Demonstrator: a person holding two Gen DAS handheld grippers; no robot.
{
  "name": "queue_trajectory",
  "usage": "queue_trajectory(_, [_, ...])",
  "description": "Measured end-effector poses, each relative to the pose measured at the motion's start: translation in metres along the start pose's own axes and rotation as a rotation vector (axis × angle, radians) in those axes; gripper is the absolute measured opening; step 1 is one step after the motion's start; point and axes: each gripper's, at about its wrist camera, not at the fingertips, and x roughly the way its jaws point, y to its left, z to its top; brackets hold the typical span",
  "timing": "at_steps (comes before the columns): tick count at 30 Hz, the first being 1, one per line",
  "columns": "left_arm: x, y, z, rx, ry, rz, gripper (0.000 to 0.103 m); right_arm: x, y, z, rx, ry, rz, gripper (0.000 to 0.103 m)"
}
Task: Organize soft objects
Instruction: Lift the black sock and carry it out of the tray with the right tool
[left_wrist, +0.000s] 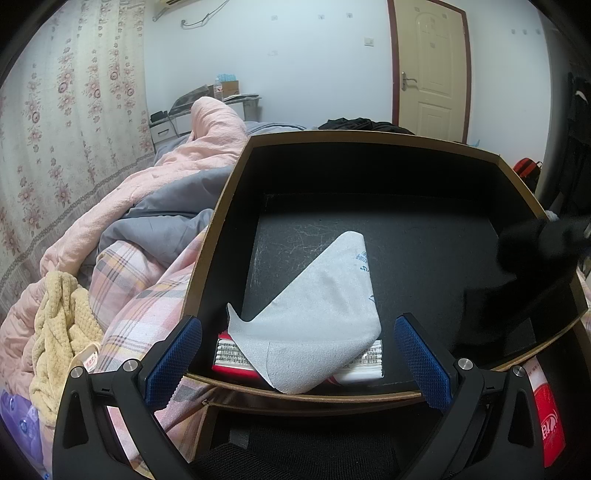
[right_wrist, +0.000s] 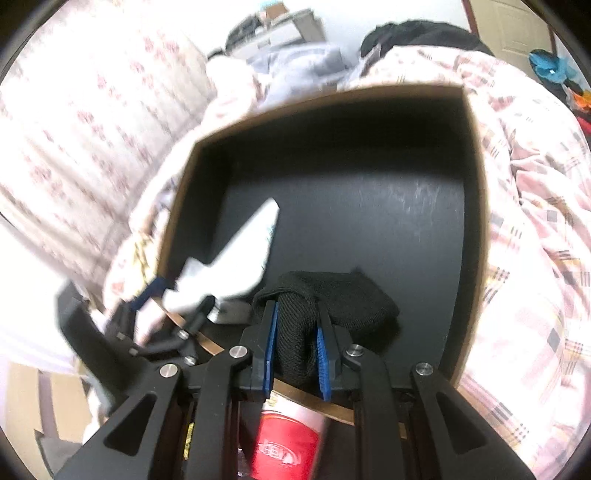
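Blurred bedding surrounds box (right_wrist: 476, 192); right gripper (right_wrist: 295, 339) clamps black sock (right_wrist: 354, 299).

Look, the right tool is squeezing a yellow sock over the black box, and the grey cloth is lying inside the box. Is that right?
Almost. The thing pinched in the right tool is black, not yellow; the right wrist view shows a black knitted sock between its blue pads. The rest holds: it is over the black box, and the grey cloth lies inside.
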Motion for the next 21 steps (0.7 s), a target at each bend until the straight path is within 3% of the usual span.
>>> queue_trajectory(8, [0.0, 0.0, 0.0, -0.001, 0.0, 0.0, 0.103, -0.036, 0.019, 0.003, -0.064, -0.114, 0.063, 0.014])
queue_trajectory(17, [0.0, 0.0, 0.0, -0.001, 0.0, -0.001, 0.103, -0.019, 0.058, -0.01, -0.15, -0.208, 0.129, 0.014])
queue_trajectory(21, [0.0, 0.0, 0.0, -0.001, 0.0, -0.001, 0.103, -0.009, 0.064, -0.026, -0.19, -0.181, 0.128, 0.014])
